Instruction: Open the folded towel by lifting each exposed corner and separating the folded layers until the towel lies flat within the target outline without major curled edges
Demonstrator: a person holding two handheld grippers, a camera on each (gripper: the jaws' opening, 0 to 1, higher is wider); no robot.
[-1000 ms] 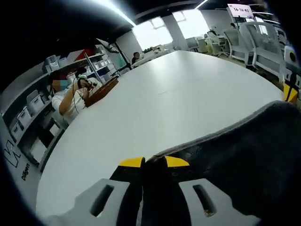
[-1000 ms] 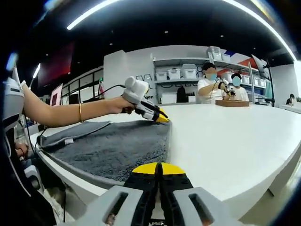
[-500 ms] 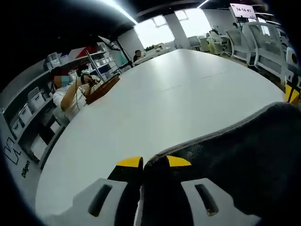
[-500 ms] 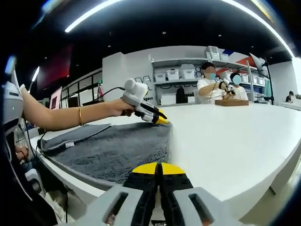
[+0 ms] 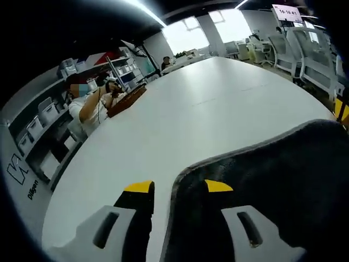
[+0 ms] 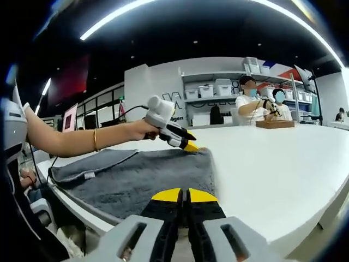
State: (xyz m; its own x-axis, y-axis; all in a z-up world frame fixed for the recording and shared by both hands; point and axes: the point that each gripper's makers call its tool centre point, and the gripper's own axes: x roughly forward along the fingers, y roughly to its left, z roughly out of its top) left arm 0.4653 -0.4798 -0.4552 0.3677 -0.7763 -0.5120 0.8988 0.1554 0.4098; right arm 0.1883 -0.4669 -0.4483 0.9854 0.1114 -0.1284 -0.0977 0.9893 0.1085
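Observation:
A dark grey towel lies spread on the white table. In the left gripper view my left gripper is open, and the towel's rounded corner lies between its yellow-tipped jaws, held by neither. The right gripper view shows that same left gripper, held by a bare arm, at the towel's far corner. My right gripper sits at the near corner with only a narrow slit between its jaws, apparently shut on the towel's edge. The towel's left end is a raised fold with a white tag.
Two seated people work at the table's far side beside a wooden tray. Shelves with white bins line the wall behind them. Office chairs stand past the table's far end.
My left gripper's jaws have spread apart and let go of the towel corner, which now rests on the table. The right gripper's slit has widened slightly.

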